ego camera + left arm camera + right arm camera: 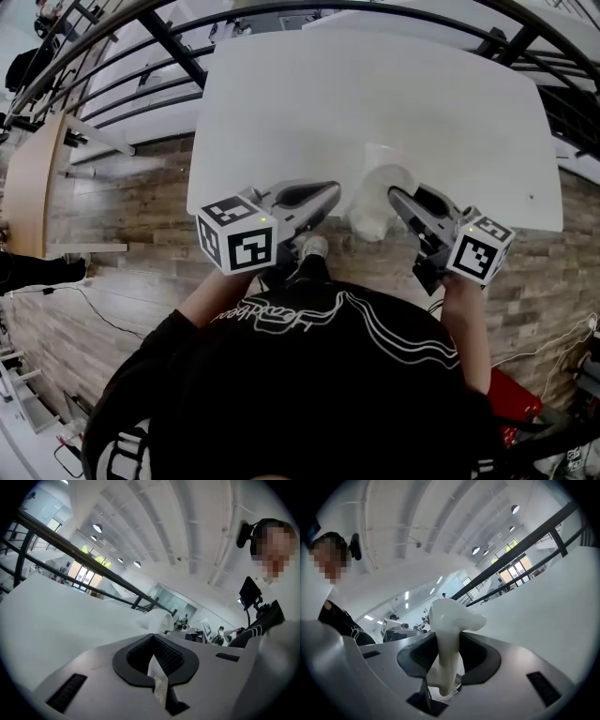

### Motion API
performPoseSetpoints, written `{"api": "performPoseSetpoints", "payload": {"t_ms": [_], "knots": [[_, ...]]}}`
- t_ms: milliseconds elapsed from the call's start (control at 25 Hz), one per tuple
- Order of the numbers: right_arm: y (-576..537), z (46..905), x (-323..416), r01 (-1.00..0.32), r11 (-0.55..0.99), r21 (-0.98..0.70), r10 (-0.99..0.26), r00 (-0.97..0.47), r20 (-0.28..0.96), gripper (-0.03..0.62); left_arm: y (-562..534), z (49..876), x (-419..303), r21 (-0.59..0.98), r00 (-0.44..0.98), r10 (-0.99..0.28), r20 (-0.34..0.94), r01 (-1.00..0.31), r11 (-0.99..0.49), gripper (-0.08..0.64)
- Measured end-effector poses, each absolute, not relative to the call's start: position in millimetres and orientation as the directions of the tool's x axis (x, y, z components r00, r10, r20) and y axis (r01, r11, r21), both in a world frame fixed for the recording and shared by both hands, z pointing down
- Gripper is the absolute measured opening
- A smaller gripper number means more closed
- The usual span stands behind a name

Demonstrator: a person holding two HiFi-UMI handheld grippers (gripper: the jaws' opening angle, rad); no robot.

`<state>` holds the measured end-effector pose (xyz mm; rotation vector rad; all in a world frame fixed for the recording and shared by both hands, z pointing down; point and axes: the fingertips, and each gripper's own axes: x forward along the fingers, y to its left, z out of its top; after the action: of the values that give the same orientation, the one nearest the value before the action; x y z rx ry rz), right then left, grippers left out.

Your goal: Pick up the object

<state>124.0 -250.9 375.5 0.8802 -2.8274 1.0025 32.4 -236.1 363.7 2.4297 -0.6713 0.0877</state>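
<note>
The object (378,199) is white, smooth and soft-looking, with a rounded top, and hangs over the front edge of the white table (375,103). My right gripper (399,199) is shut on it: in the right gripper view the white object (449,634) stands pinched between the dark pads (480,656). My left gripper (328,193) is just left of it, apart from it. In the left gripper view its jaws are shut on a thin white scrap (157,677), and the white object (155,618) shows further ahead.
A black railing (178,52) runs behind and left of the table. Below the table's front edge is wood-pattern floor (122,206) with the person's shoe (314,248). A wooden bench (28,178) stands at far left, and cables (553,352) lie at right.
</note>
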Motion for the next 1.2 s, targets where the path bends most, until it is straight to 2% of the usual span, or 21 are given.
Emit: {"api": "performPoseSetpoints", "payload": {"t_ms": [440,720,1200], "knots": [[-225,350,122,-0.515,0.665,-0.541,-0.500,-0.845,0.189,0.133,-221,339,37,0.516,0.885,-0.430,0.179,-0.457,-0.725,0.006],[-145,323,157,-0.525,0.701,-0.483,-0.523,-0.839,0.151,0.133,-140,318,75,0.476,0.897,-0.417,0.149,-0.435,-0.764,0.006],[-102,316,179,-0.550,0.699,-0.458,-0.559,-0.819,0.130,0.133,-95,304,99,0.451,0.912,-0.391,0.124,-0.403,-0.796,0.006]]}}
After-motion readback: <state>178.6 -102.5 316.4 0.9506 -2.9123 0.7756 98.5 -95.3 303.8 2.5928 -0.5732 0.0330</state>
